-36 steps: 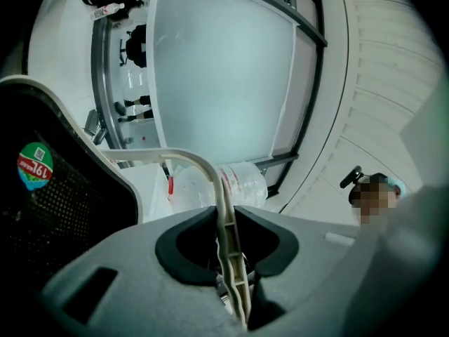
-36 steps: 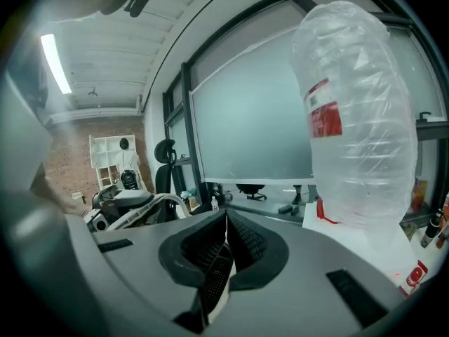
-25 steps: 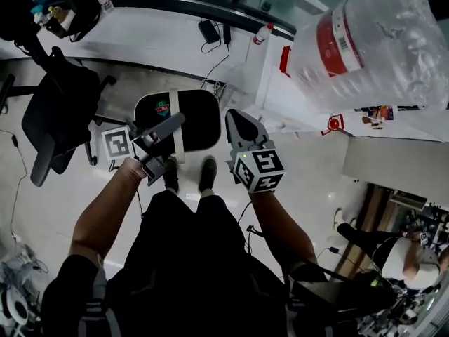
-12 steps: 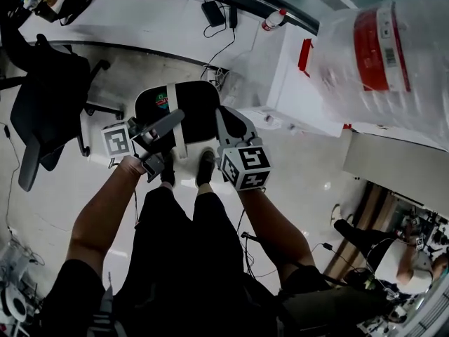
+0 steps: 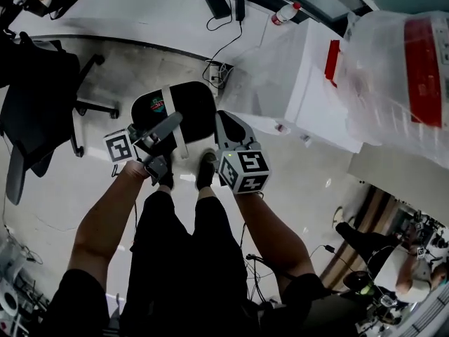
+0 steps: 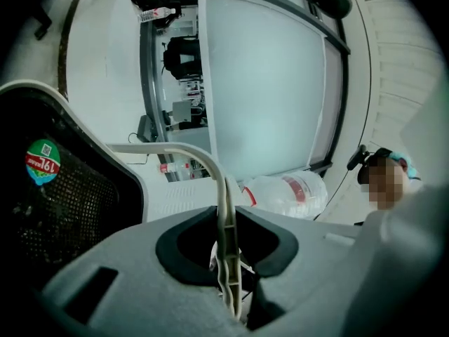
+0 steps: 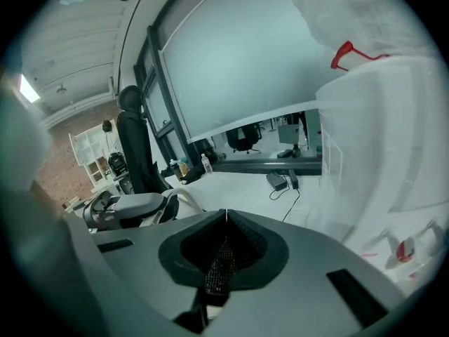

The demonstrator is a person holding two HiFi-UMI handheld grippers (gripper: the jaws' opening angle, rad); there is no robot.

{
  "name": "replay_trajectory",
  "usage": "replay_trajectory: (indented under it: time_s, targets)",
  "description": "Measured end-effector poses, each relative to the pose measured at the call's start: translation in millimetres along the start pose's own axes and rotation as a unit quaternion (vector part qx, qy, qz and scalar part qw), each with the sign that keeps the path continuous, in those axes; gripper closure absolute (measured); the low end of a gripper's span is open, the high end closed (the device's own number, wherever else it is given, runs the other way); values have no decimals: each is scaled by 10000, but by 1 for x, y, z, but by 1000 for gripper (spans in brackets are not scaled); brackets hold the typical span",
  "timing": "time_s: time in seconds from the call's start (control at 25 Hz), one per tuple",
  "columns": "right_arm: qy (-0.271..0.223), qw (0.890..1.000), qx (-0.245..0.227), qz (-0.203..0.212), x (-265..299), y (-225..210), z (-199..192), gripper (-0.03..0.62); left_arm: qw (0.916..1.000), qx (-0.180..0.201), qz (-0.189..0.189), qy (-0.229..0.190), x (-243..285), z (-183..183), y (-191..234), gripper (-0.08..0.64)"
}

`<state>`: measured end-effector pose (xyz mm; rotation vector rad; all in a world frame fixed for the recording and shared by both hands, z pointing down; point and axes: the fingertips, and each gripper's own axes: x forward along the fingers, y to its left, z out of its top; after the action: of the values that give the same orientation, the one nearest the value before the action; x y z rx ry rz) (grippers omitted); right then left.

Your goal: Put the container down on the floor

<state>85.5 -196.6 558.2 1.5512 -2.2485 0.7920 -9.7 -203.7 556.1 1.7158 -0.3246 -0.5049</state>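
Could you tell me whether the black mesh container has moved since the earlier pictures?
Yes. The black mesh container has sunk toward the floor: its near edge now meets the person's shoes, where a gap showed before.

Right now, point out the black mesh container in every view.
Head view: black mesh container at centre, just above the middle.
Left gripper view: left edge, sticker showing.
Right gripper view: only a mesh strip, low centre.
Shared landmark: its white handle, in all three.
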Motion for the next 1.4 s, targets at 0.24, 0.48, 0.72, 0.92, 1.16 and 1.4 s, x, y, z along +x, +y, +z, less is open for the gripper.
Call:
replay_trajectory:
  time_s: [0.24, 0.48, 0.72, 0.92, 1.16, 1.4]
  targets:
    - [166, 9997, 124, 104, 40, -17, -37, 583, 9990, -141, 126, -412, 0, 7, 61, 485]
    - [404, 9990, 173, 113, 68, -33, -78, 583, 9956, -272, 248, -867, -3, 18, 119, 486]
    - [516, 9985, 178, 97, 103, -58, -106, 583, 9910, -359, 313, -1248, 5, 23, 171, 486]
    - [571, 9980, 219, 148, 131, -75, -123, 583, 9856, -420, 446, -1574, 4, 30, 215, 485]
    - [709, 9970, 255, 191, 156, -94, -148, 583, 9791, -474, 572, -1895, 6, 39, 260, 485]
    - [701, 9970, 295, 163, 184, -110, -165, 583, 9766, -450, 632, -2006, 14, 49, 296, 486]
